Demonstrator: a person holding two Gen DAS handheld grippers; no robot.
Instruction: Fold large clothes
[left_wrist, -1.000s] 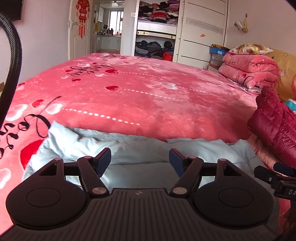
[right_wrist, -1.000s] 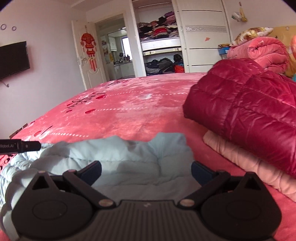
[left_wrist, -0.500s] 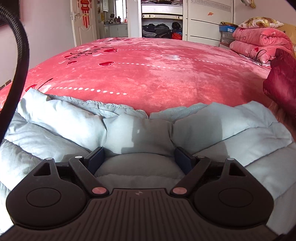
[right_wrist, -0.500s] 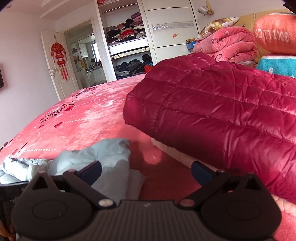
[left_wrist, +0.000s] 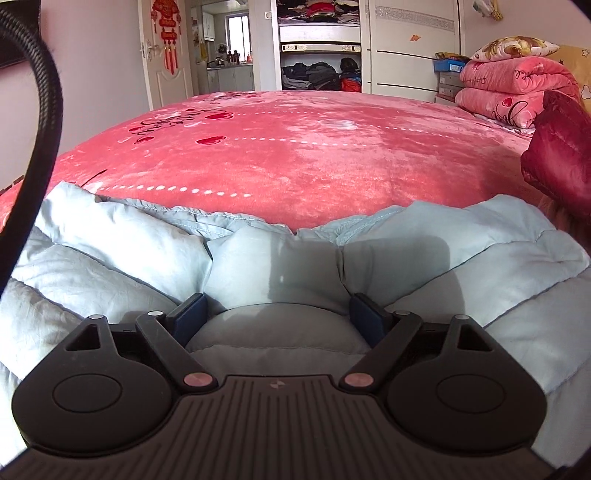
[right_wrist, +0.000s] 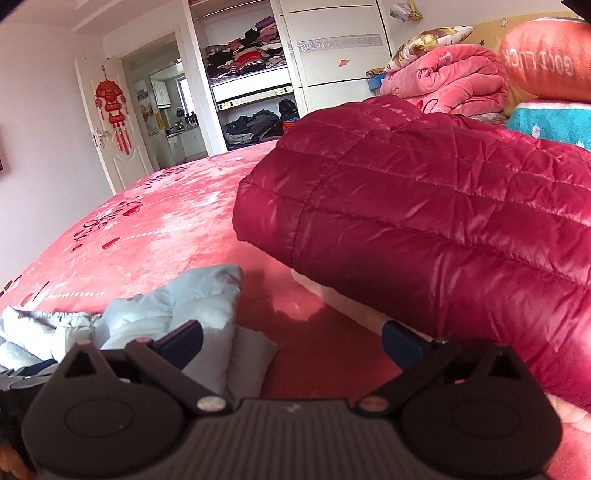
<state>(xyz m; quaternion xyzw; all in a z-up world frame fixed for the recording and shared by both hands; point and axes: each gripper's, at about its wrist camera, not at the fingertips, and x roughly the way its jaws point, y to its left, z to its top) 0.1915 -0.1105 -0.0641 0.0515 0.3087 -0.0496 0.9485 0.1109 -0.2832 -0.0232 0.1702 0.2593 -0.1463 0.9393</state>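
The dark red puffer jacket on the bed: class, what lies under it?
A pale pink folded garment shows beneath the dark red puffer jacket, itself on the red bedspread. The jacket covers most of it, so its kind stays unclear.

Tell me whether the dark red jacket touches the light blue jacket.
Apart. The right wrist view shows bare pink bedspread between the dark red jacket and the light blue jacket.

Bed (left_wrist: 314, 155): fills mid-frame in both views. Puffer jacket (left_wrist: 258, 258): on the bed's near edge, lower frame of the left view. Quilted jacket (right_wrist: 424, 206): on the bed, right frame of the right view. Folded blankets (left_wrist: 513, 88): upper right, behind it. Wardrobe (left_wrist: 321, 44): top centre, beyond the bed.
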